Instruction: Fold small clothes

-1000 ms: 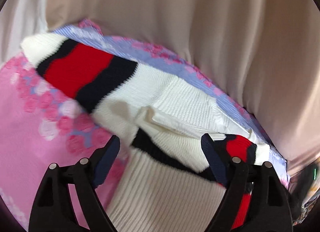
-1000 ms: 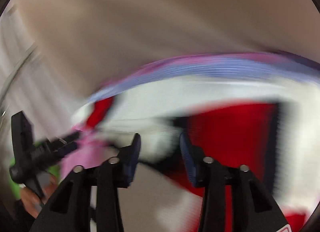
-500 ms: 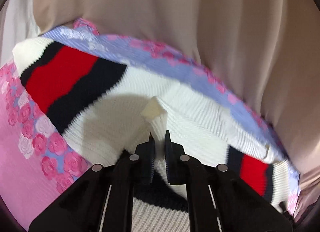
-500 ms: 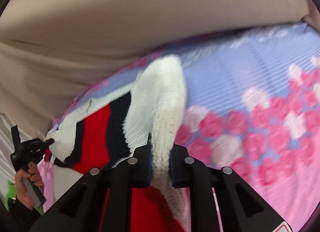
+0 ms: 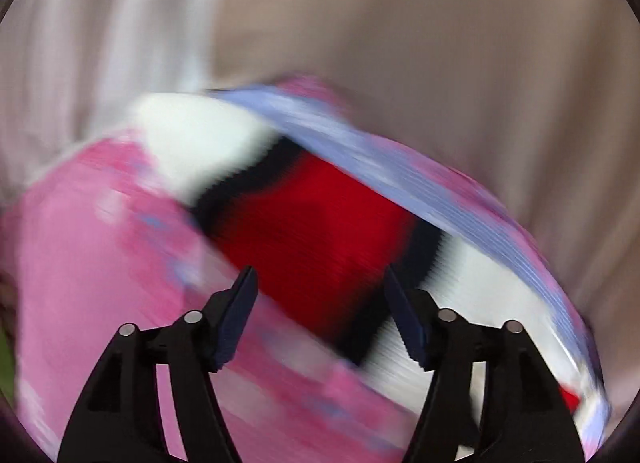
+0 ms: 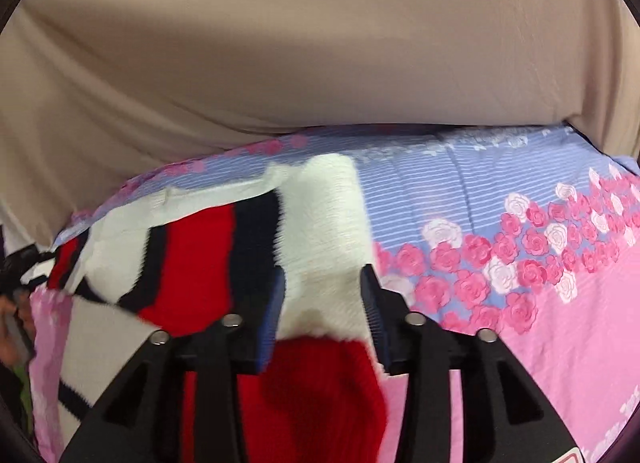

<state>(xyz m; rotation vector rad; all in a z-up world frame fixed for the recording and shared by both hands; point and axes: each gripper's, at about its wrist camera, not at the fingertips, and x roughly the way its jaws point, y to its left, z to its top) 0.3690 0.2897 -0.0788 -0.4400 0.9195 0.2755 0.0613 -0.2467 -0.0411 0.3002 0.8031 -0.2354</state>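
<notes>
Both tongs are spread. The left tongs [image 5: 320, 299] hover over the sweater [image 5: 316, 223]. The right tongs [image 6: 323, 295] straddle its white part at 12 o'clock on the floral sheet [image 6: 540, 303].

The sweater [image 6: 192, 259] lies on the bedsheet [image 6: 560, 323], curtain [image 6: 320, 63] behind.

Sweater [image 6: 192, 263]: chunky ribbed knit, matt. Bedsheet [image 6: 520, 223]: smooth printed cotton-like cloth. Backdrop [image 6: 320, 63]: plain matt fabric.

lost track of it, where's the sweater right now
The striped sweater lies on the floral bedsheet, left of centre in the right wrist view, under the open right gripper.
</notes>
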